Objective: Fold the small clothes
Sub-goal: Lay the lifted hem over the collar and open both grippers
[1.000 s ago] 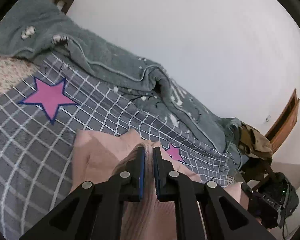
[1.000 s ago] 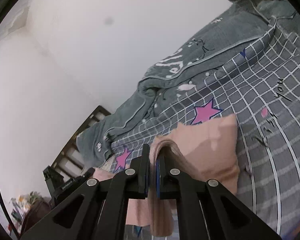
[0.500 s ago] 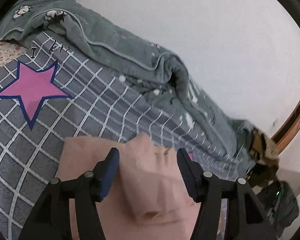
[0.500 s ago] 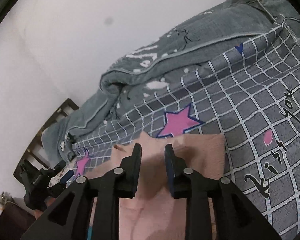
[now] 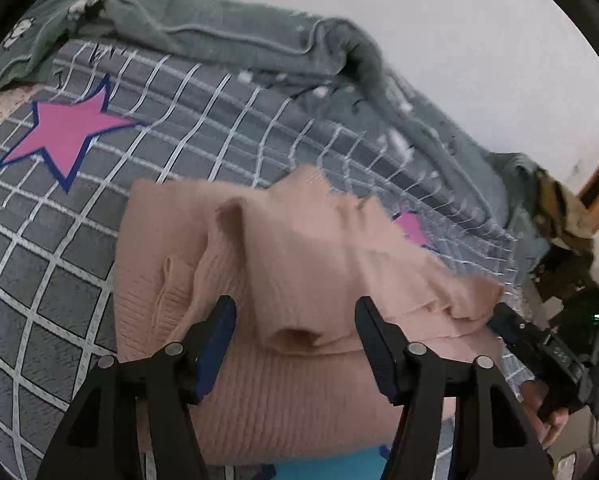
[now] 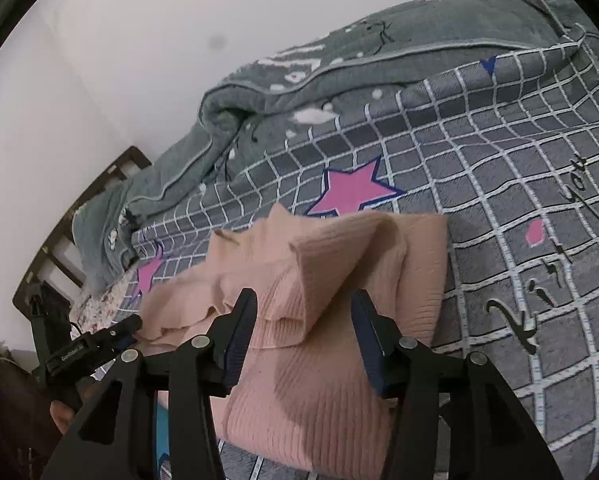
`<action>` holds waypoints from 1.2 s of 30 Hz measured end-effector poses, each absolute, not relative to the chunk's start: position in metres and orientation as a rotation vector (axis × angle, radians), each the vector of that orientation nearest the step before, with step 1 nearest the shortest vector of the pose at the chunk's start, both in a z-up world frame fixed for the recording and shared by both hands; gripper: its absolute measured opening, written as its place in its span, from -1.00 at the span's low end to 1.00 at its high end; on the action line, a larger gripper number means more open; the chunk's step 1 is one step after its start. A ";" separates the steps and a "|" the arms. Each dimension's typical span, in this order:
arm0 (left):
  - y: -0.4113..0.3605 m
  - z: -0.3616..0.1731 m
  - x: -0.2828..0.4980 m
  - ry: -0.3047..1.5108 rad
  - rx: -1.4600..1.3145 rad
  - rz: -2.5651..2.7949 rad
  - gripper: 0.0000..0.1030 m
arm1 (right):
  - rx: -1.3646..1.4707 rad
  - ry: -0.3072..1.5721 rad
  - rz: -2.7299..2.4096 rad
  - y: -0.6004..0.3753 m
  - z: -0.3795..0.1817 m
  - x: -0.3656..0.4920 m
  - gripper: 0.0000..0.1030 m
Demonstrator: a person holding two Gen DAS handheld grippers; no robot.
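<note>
A pink ribbed knit garment [image 5: 299,264] lies on the checked bed sheet [image 5: 59,248], its top layer doubled over in a loose fold. My left gripper [image 5: 293,312] is open, and the fold's edge sits between its fingers without being pressed. In the right wrist view the same garment [image 6: 327,392] lies under my right gripper [image 6: 302,304]. That gripper's jaws are opening, with a flap of the knit loose between them. The right gripper's body [image 5: 539,348] shows at the edge of the left wrist view, held by a hand [image 5: 551,416].
A grey-green blanket [image 5: 259,48] is bunched along the white wall behind the garment. The sheet [image 6: 499,168] carries pink stars and black lettering. A dark wooden bed frame [image 6: 79,216] and dark bags [image 5: 579,300] stand past the bed's end. Something blue [image 5: 331,464] peeks from under the garment.
Both grippers were shut on the pink fold and have let it go and opened. Both came down toward the bed, and the fold now rests on the garment.
</note>
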State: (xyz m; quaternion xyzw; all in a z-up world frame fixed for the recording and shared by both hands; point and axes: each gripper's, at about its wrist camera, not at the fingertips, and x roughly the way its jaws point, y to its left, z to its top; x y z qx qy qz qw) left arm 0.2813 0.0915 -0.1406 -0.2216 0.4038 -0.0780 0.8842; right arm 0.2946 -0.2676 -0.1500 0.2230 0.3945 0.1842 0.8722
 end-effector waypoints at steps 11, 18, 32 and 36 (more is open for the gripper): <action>0.116 -0.114 0.308 0.623 -0.719 -0.235 -0.86 | 0.562 0.695 0.421 -0.257 -0.138 0.325 -0.85; 0.113 -0.111 0.307 0.560 -0.749 -0.201 0.32 | 0.562 0.725 0.343 -0.280 -0.142 0.327 -0.31; 0.114 -0.116 0.253 0.645 -0.423 -0.075 0.35 | 0.272 0.784 0.288 -0.290 -0.141 0.257 -0.28; 0.123 -0.123 0.230 0.678 -0.384 -0.076 0.35 | 0.262 0.790 0.288 -0.290 -0.142 0.240 -0.28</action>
